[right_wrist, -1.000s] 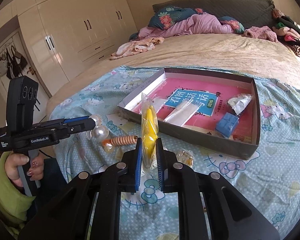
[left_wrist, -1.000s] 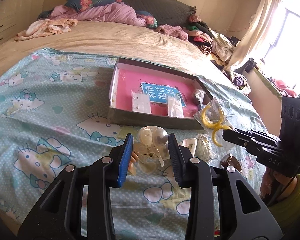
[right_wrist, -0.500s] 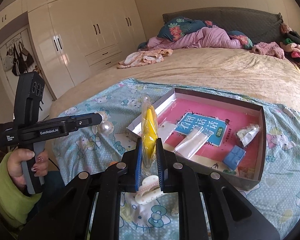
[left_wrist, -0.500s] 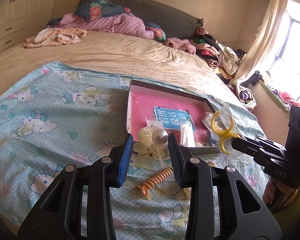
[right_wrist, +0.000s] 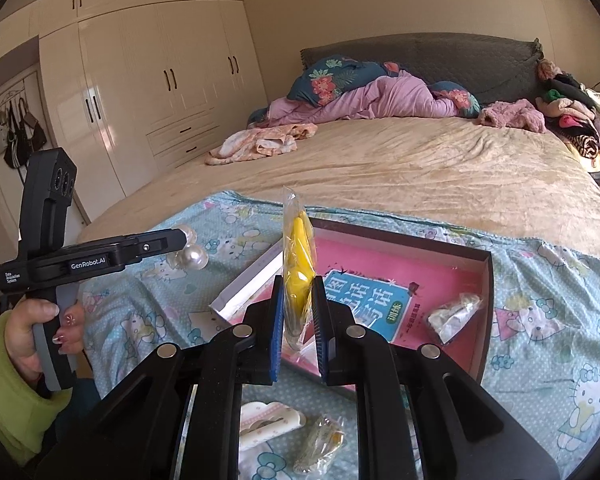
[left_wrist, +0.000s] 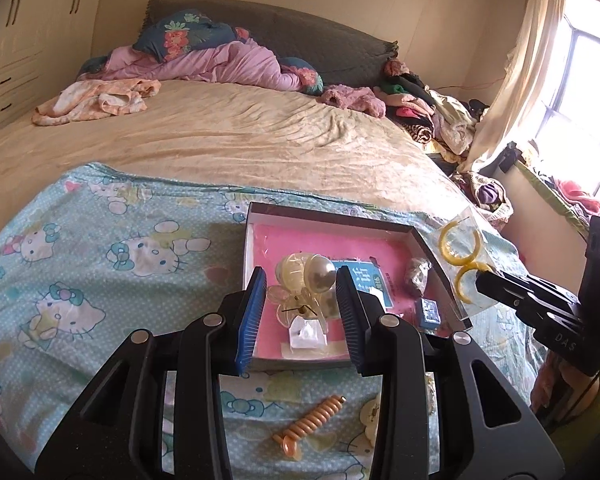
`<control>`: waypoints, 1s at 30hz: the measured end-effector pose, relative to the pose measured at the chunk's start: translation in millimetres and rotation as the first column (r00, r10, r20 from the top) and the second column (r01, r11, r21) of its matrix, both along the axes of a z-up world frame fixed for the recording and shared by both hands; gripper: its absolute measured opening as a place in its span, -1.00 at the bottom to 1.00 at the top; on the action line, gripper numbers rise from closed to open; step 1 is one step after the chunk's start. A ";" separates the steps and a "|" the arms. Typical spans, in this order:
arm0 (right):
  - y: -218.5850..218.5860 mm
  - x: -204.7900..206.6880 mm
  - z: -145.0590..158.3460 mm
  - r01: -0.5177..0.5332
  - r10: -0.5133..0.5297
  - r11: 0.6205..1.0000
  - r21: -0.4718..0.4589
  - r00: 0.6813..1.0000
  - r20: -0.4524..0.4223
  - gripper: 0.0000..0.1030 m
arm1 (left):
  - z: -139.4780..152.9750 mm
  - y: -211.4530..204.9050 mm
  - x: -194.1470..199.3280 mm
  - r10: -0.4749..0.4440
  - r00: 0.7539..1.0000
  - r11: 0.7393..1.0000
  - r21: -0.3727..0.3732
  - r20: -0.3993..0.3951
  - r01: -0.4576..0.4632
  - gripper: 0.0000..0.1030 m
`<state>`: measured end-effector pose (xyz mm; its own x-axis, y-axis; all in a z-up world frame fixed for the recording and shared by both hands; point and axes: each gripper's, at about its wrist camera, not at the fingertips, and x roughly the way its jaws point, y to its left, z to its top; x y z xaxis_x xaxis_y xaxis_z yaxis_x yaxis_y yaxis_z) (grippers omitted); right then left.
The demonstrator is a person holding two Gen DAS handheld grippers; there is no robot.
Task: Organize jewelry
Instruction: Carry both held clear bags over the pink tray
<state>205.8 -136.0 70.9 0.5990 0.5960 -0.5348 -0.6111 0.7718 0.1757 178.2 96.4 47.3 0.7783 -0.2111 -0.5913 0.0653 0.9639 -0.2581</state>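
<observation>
Gripping pearl hairpiece [left_wrist: 305,285] between left gripper [left_wrist: 301,300] pads — over box [left_wrist: 256,216].

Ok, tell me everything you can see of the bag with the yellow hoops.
The bag with the yellow hoops is a small clear plastic sleeve holding two open yellow hoop earrings, one above the other, glossy like plastic. The right gripper is shut on its lower end, so it stands upright, clear of the bedsheet, its crinkled top free. The left wrist view shows it flat-on, beside the shallow box with the pink lining.
</observation>
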 end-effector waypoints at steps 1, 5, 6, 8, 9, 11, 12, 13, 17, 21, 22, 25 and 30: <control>-1.2 2.9 0.3 0.009 -0.009 1.000 -0.002 1.000 0.002 -0.76 | 0.0 -1.1 3.1 -0.004 1.000 1.000 0.003 0.001 0.004 -0.46; -5.7 13.5 0.1 0.035 -0.035 0.999 -0.008 0.999 0.002 -0.76 | -2.9 -6.3 15.5 -0.018 1.000 1.000 0.016 -0.002 0.018 -0.46; -6.9 16.5 -0.5 0.041 -0.041 0.999 -0.006 0.999 -0.002 -0.76 | -4.0 -8.0 18.2 -0.022 1.000 1.000 0.021 -0.003 0.023 -0.46; -7.9 23.0 -0.8 0.053 -0.053 0.999 -0.005 0.999 -0.004 -0.76 | -8.0 -12.1 25.0 -0.032 0.999 0.999 0.027 -0.009 0.033 -0.46; -8.5 25.8 -1.3 0.060 -0.060 0.998 -0.007 0.998 -0.004 -0.76 | -10.0 -14.0 27.4 -0.039 0.999 0.999 0.028 -0.011 0.039 -0.46; -9.9 31.6 -2.5 0.073 -0.073 0.997 -0.008 0.997 -0.007 -0.76 | -14.7 -17.9 34.3 -0.049 0.999 0.998 0.037 -0.017 0.049 -0.46; -10.2 34.6 -3.3 0.077 -0.077 0.997 -0.010 0.997 -0.009 -0.76 | -16.8 -19.8 37.5 -0.054 0.998 0.998 0.039 -0.021 0.055 -0.46; -10.4 37.6 -4.7 0.084 -0.084 0.996 -0.013 0.996 -0.011 -0.76 | -19.9 -21.1 40.8 -0.060 0.998 0.997 0.038 -0.025 0.061 -0.46; -9.6 47.8 -11.0 0.100 -0.100 0.995 -0.028 0.995 -0.024 -0.76 | -33.1 -23.2 52.9 -0.077 0.996 0.996 0.035 -0.046 0.079 -0.46; -7.7 59.2 -19.7 0.109 -0.111 0.993 -0.043 0.993 -0.041 -0.76 | -46.4 -24.1 63.2 -0.086 0.994 0.995 0.037 -0.070 0.089 -0.46; -7.1 62.2 -21.8 0.112 -0.114 0.993 -0.047 0.992 -0.047 -0.76 | -49.1 -24.5 65.4 -0.087 0.993 0.995 0.041 -0.074 0.090 -0.46; -5.5 70.3 -31.0 0.122 -0.126 0.991 -0.060 0.990 -0.065 -0.75 | -57.0 -23.9 70.9 -0.092 0.992 0.994 0.050 -0.086 0.097 -0.46; -0.7 80.5 -45.4 0.137 -0.145 0.987 -0.086 0.985 -0.091 -0.76 | -71.6 -20.8 78.8 -0.091 0.988 0.994 0.053 -0.122 0.098 -0.46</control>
